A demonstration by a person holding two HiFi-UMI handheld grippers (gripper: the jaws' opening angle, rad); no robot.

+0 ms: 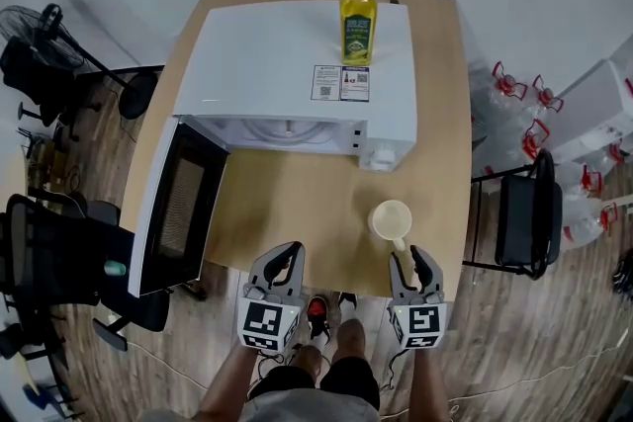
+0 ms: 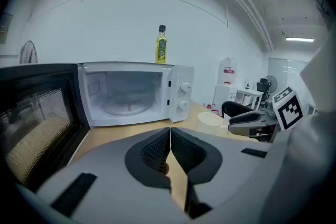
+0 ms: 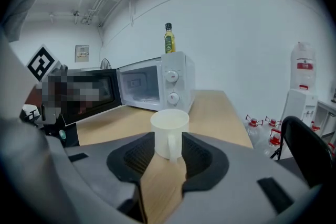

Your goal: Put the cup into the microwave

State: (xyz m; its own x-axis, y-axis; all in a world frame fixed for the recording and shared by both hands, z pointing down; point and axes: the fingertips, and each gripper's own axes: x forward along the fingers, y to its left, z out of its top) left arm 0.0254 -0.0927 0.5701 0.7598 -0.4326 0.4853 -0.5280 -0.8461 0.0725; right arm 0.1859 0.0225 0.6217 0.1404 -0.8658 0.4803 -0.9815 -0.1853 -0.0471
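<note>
A cream cup [image 1: 390,218] stands on the wooden table [image 1: 297,212] in front of the white microwave [image 1: 297,64], its handle turned toward me. The microwave's door [image 1: 183,203] hangs open to the left, and its cavity [image 2: 128,94] is empty apart from the glass turntable. My right gripper [image 1: 413,258] is at the table's near edge just behind the cup, jaws open. In the right gripper view the cup [image 3: 169,131] sits at the fingertips with its handle in the gap. My left gripper [image 1: 287,254] hovers at the near edge, shut and empty [image 2: 170,136].
A yellow oil bottle [image 1: 357,10] stands on top of the microwave. A black chair [image 1: 529,212] and several water jugs [image 1: 514,94] are to the table's right. An office chair [image 1: 49,252] and a fan [image 1: 40,25] stand at the left.
</note>
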